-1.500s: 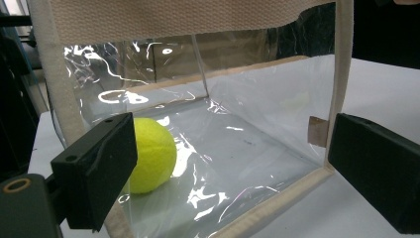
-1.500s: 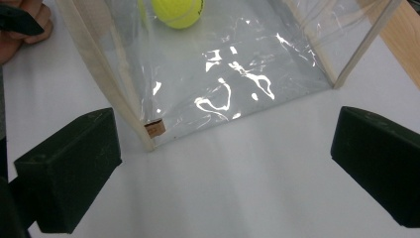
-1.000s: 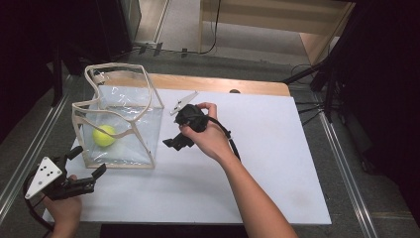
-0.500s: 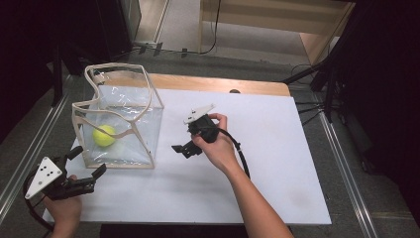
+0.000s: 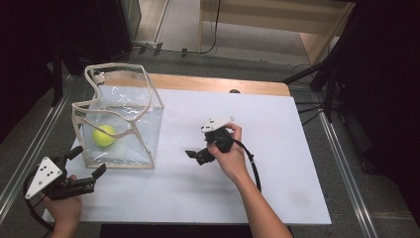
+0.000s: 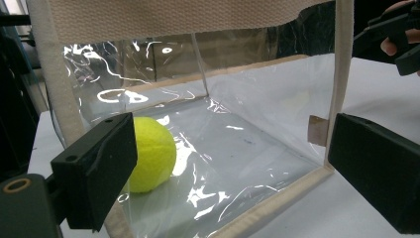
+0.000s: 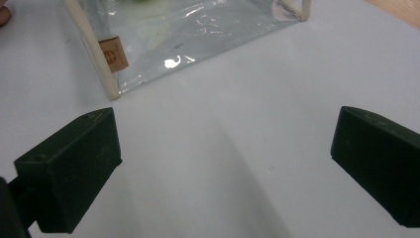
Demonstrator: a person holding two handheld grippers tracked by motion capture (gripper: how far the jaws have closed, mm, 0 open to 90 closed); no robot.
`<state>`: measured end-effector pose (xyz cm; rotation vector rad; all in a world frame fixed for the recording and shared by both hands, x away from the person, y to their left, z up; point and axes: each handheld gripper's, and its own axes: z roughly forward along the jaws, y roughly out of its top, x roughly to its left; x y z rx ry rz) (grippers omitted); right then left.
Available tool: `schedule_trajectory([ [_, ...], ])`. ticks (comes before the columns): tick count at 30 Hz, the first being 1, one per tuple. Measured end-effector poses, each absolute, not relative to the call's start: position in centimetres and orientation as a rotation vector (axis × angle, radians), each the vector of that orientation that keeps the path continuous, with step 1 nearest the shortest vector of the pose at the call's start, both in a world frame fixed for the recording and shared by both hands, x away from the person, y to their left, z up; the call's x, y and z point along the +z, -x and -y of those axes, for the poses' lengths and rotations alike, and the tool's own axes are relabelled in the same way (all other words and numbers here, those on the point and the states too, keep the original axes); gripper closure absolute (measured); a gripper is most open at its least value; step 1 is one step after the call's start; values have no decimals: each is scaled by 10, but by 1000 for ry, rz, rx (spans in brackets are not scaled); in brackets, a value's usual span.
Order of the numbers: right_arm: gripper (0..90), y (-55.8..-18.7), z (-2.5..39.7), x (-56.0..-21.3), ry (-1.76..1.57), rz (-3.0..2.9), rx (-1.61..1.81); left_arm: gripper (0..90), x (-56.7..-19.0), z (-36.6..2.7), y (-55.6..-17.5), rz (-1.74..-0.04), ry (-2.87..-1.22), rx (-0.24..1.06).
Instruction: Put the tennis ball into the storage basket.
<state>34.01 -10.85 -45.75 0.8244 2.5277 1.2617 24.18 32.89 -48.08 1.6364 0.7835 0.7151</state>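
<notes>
— So, where do things stand?

— My left claw (image 5: 85,167) sits at the near left corner of the desk (image 5: 277,148), its jaws spread wide and holding nothing. It points at the clear bag (image 5: 121,129), just beside the bag's near bottom edge but not touching it, as far as I can tell.

— And the ball?

— The tennis ball (image 5: 104,135) lies inside the bag on its floor, toward the left wall. In the left gripper view it shows through the plastic just beyond my left jaw.

— Your other hand?

— My right claw (image 5: 197,155) is out over the bare white middle of the desk, well apart from the bag, jaws wide apart too, empty, aimed back toward the bag's corner.

— So how far along are you?

— I'd judge the ball is placed and that part is done. If anything is left, it is handling the bag itself: its webbing rim (image 5: 130,74) stands open and neither claw has a grip on it.
</notes>
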Motion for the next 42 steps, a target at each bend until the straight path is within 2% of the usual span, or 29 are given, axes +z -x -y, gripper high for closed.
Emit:
schedule_trajectory([
  [42, 0, -289, 215, -487, -1044, -2323, 1301, 54, -481, -328, -241, -790, -1646, 720],
])
